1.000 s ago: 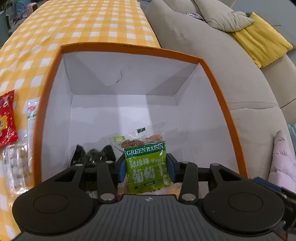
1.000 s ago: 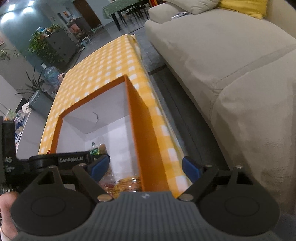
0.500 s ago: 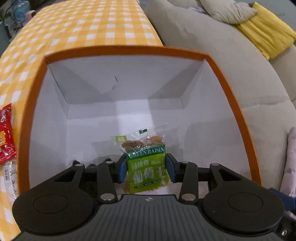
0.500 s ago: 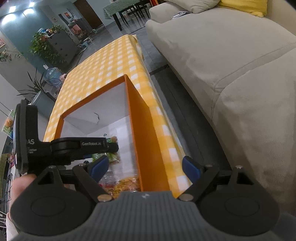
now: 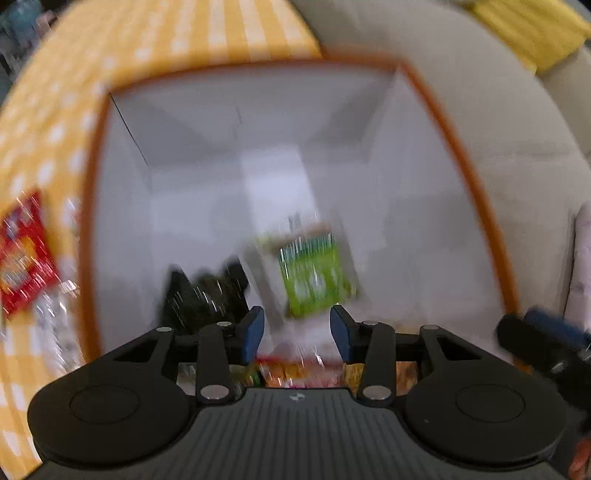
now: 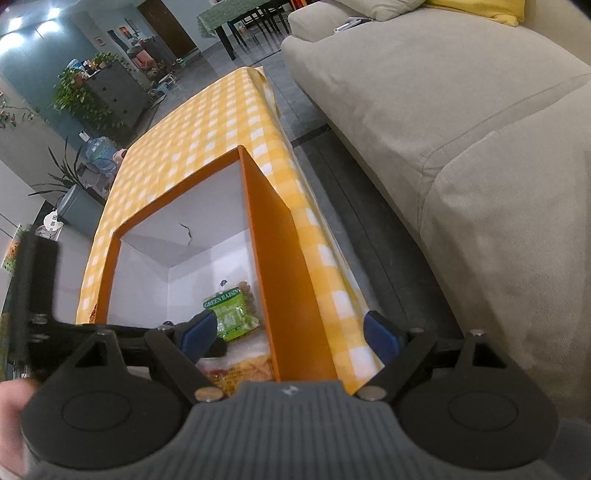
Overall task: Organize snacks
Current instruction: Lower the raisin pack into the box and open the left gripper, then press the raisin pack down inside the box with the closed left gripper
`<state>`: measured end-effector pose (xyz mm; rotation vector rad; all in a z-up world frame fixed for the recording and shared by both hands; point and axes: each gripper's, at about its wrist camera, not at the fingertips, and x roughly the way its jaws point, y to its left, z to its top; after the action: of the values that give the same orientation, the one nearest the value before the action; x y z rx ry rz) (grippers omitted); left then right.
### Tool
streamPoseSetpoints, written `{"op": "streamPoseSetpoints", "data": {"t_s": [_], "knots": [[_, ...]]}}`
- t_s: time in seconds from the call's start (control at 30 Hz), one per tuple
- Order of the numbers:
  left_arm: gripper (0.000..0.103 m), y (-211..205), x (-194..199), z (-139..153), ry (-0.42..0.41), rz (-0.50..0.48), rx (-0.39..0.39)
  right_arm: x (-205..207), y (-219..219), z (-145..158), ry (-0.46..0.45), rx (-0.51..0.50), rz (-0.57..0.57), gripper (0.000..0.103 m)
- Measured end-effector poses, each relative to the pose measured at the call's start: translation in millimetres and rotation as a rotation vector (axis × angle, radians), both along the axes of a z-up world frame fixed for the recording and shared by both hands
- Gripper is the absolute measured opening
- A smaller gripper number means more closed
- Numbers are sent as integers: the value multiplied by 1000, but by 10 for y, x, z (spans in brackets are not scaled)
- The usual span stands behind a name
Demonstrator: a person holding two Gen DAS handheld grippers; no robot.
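Note:
An orange box point(image 5: 480, 206) with white inside walls stands on the yellow checked tablecloth point(image 5: 221, 29). A green raisin packet point(image 5: 314, 277) lies on the box floor, just past my left gripper point(image 5: 295, 328). Its jaws are opening, and nothing is between the blue pads. The left wrist view is blurred by motion. In the right wrist view the same packet point(image 6: 231, 312) lies flat near the box's right wall point(image 6: 280, 277). My right gripper point(image 6: 288, 332) is open and straddles that wall without gripping it.
A dark packet point(image 5: 207, 295) and orange-yellow snack bags point(image 6: 243, 369) also lie in the box. A red packet point(image 5: 26, 254) and a clear one point(image 5: 55, 325) lie on the cloth to the left. A beige sofa point(image 6: 443, 110) runs along the right.
The green raisin packet has left the left gripper's pads and now lies on the box floor. The left gripper has pulled back and turned a little. The right gripper has not moved.

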<state>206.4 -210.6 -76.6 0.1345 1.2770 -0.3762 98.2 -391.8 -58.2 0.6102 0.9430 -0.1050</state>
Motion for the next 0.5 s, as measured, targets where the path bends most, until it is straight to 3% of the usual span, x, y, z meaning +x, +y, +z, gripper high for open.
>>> {"op": "streamPoseSetpoints", "data": {"t_s": [0.03, 0.1, 0.2, 0.5], "knots": [[50, 11, 3, 69, -40, 2, -23, -3, 3, 3, -3, 2, 1, 84], [22, -12, 54, 109, -63, -21, -62, -4, 14, 6, -7, 5, 6, 84], [4, -50, 189, -23, -25, -5, -102, 8, 27, 4, -8, 3, 11, 84], [1, -176, 220, -302, 11, -9, -85, 20, 26, -26, 7, 2, 11, 84]]}}
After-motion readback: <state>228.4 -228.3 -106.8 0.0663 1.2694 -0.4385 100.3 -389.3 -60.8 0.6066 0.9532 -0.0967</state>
